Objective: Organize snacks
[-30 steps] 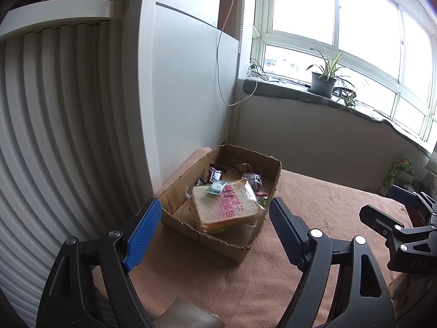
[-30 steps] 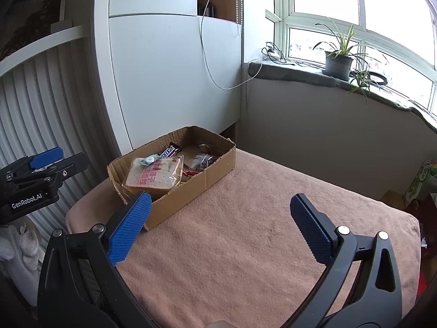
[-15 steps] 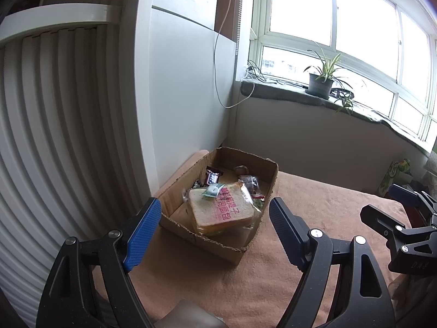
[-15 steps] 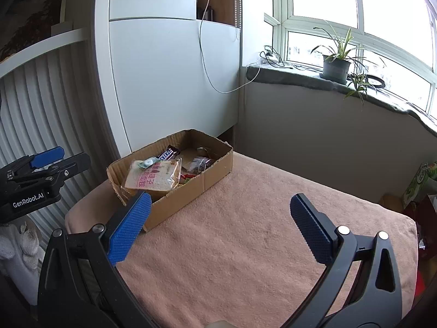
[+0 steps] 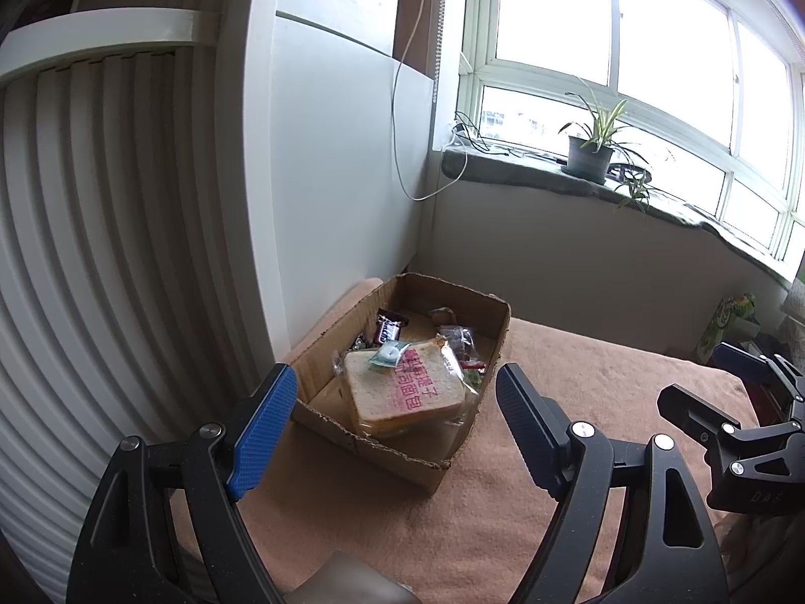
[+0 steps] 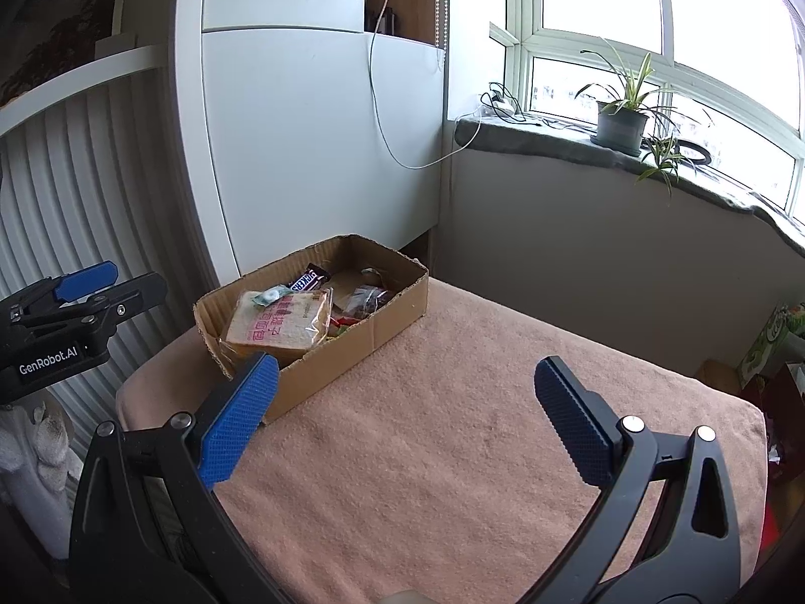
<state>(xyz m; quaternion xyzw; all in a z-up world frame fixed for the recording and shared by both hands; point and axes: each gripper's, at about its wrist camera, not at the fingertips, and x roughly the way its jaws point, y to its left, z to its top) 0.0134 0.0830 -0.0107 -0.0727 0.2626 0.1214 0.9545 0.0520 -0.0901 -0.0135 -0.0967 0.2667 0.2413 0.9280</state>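
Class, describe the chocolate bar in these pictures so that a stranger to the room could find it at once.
On the pink cloth sits an open cardboard box of snacks, close to the white wall panel. Inside it, behind the big bagged slice of bread, the chocolate bar leans on the wall-side edge. It alone has a dark brown wrapper with white lettering.

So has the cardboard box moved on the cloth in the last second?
No. The cardboard box sits at the same corner of the pink cloth, beside the white cabinet.

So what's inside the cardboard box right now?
The cardboard box holds a bagged bread loaf with a small green packet on top, a Snickers bar and clear-wrapped snacks behind. Whatever lies under the bread is hidden.
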